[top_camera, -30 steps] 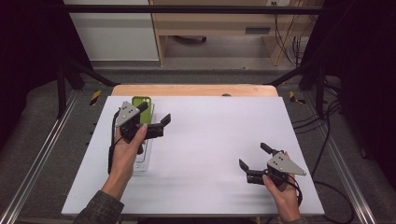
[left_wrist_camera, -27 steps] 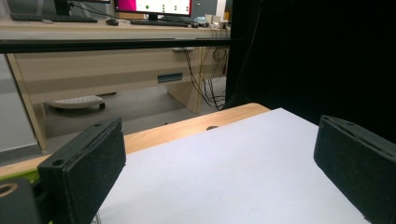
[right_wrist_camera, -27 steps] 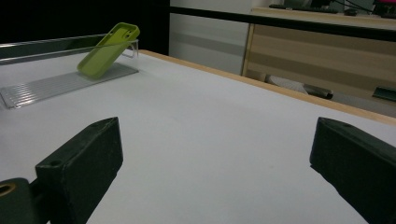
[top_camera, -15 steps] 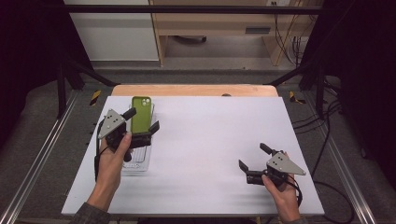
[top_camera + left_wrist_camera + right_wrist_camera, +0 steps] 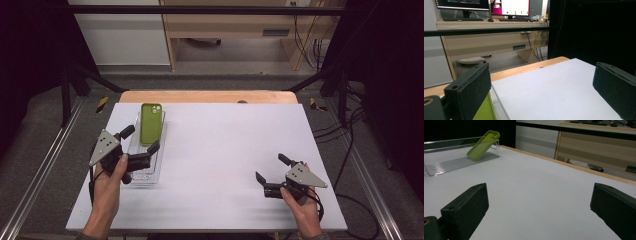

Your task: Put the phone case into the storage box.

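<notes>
Left gripper [image 5: 141, 141]: jaws wide apart, empty, over the tray [image 5: 145, 175].
Right gripper [image 5: 270, 167]: jaws wide apart, empty, low over the bench [image 5: 225, 145].
Case [image 5: 150, 123]: green, leaning in the tray.

1. A white table top [image 5: 230, 150] lay over a wooden board whose far edge [image 5: 207, 96] showed as a pale strip; black curtains [image 5: 30, 60] closed off both sides.
2. Beyond it stood a light wooden desk [image 5: 235, 25] with a drawer; a white cabinet [image 5: 120, 37] stood beside it on a grey floor [image 5: 220, 70].
3. Cables [image 5: 307, 35] hung at the desk's right end; metal rails [image 5: 45, 165] ran along the table's sides.
4. In the left gripper view, two lit monitors [image 5: 510, 7] and a keyboard [image 5: 452, 19] sat on the desk.
</notes>
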`<state>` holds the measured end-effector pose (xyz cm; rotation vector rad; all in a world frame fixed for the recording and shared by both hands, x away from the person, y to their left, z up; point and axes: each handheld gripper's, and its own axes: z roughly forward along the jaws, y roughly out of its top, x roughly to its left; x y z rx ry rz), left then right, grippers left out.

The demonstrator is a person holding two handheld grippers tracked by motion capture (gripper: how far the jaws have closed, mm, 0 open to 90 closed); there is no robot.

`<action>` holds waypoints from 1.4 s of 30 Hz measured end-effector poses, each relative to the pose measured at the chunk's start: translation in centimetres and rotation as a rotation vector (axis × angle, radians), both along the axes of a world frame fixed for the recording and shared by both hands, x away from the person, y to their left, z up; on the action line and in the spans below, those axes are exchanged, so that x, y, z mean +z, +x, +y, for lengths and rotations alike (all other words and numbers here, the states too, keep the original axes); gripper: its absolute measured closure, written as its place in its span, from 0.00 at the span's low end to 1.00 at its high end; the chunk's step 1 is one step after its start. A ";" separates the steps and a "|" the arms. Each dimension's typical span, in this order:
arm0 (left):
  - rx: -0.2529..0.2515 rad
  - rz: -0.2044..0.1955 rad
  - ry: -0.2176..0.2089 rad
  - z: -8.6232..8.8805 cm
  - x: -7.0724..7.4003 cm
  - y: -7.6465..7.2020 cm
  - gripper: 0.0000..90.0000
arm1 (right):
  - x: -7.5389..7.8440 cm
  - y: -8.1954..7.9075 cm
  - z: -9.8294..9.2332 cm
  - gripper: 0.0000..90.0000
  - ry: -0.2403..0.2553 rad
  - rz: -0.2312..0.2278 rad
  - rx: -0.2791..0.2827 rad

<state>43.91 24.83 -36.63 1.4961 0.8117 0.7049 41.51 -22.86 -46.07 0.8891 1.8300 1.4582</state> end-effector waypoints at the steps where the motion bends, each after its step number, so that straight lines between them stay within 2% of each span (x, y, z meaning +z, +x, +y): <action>1: 0.003 0.001 -0.007 0.2 -0.2 -0.2 0.02 | 0.0 0.0 0.0 0.02 0.000 0.000 0.000; 7: 0.011 -0.002 0.011 0.7 -1.0 -1.1 0.02 | 0.0 0.0 0.0 0.02 -0.002 -0.001 0.000; 22: 0.034 -0.007 -0.003 2.2 -2.8 -2.5 0.02 | 0.0 0.0 0.0 0.02 -0.004 0.000 0.001; 30: 0.059 -0.023 0.012 3.2 -3.2 -3.1 0.02 | 0.0 0.0 0.0 0.02 -0.005 0.000 0.000; 42: 0.090 -0.025 0.006 4.8 -4.2 -3.5 0.02 | 0.0 0.0 0.0 0.02 -0.007 0.001 0.002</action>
